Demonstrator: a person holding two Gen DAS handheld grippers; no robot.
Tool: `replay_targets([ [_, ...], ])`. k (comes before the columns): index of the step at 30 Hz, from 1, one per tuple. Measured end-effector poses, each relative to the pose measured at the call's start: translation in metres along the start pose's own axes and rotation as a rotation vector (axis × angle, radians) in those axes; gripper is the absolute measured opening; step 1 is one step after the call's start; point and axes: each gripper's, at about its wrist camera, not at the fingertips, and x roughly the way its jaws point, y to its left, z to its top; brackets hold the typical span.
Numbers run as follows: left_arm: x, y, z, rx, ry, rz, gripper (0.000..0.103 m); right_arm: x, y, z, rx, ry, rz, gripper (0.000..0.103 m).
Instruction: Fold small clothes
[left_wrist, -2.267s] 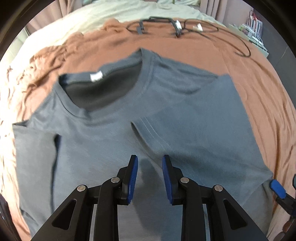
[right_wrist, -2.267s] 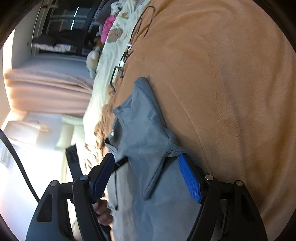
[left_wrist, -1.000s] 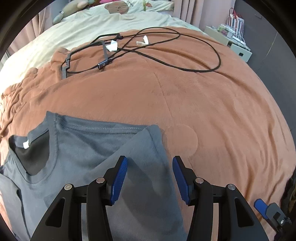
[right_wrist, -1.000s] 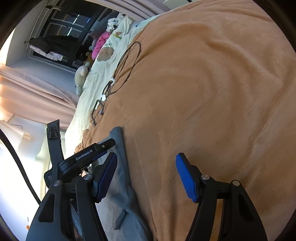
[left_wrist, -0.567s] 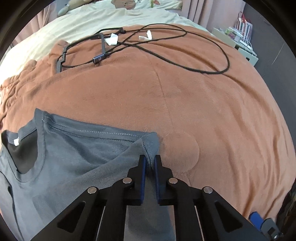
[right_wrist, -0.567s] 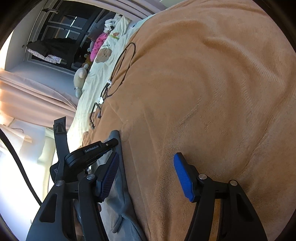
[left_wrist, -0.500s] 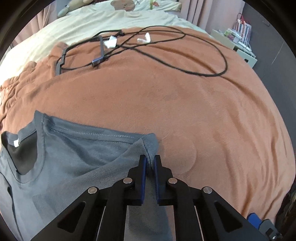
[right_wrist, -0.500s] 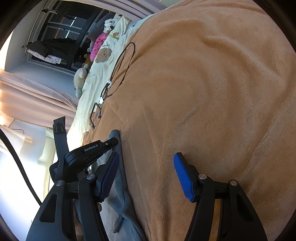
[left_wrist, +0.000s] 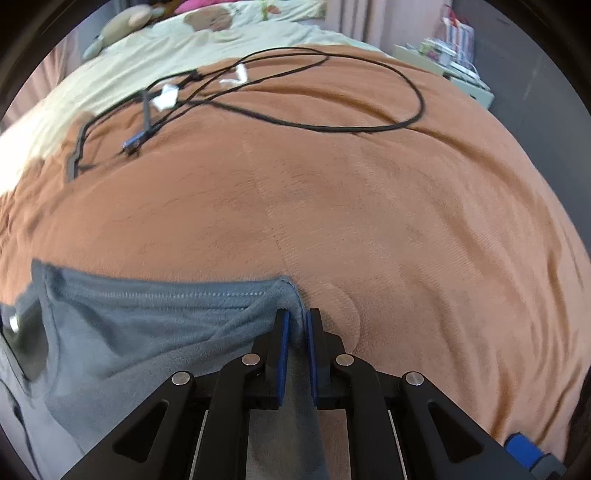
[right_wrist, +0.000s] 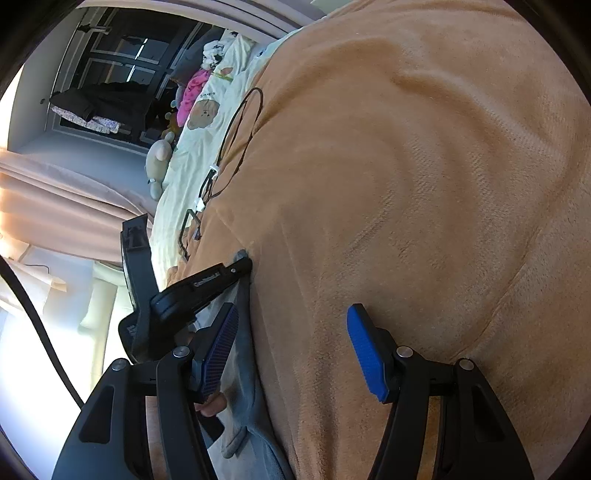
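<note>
A grey T-shirt (left_wrist: 129, 332) lies on a brown blanket (left_wrist: 369, 206), its dark collar opening at the far left of the left wrist view. My left gripper (left_wrist: 296, 321) is shut on the shirt's folded shoulder corner, lifting the cloth a little. In the right wrist view the same shirt (right_wrist: 245, 373) runs as a narrow grey strip along the blanket (right_wrist: 424, 184), with the left gripper (right_wrist: 243, 267) clamped on its tip. My right gripper (right_wrist: 295, 343) is open above the blanket beside the shirt's edge, nothing between its fingers.
A black cable (left_wrist: 332, 122) with white earbuds and a plug loops across the far blanket. Cream bedding with plush toys (left_wrist: 122, 22) lies beyond. A small shelf (left_wrist: 454, 70) stands at the right. A hand (right_wrist: 214, 404) holds the left tool.
My left gripper moved from the shirt's middle to its shoulder corner, shut on it and now lifts it slightly. My right gripper left the shirt's side and stays open over the blanket.
</note>
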Motion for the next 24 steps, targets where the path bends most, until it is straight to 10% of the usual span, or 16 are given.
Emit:
replay_targets([
  [4,-0.016,0.005,0.007,0.033,0.001,-0.039,0.012,0.002,0.004,-0.001,-0.004,0.003,-0.004,0.06],
  [9,-0.052,0.024,0.012,-0.014,-0.077,-0.065,0.042,0.005,0.017,-0.002,-0.04,0.011,0.007,0.06],
  [24,-0.083,0.072,-0.041,0.006,0.01,-0.013,0.042,0.043,0.078,-0.016,-0.334,0.113,-0.135,0.056],
])
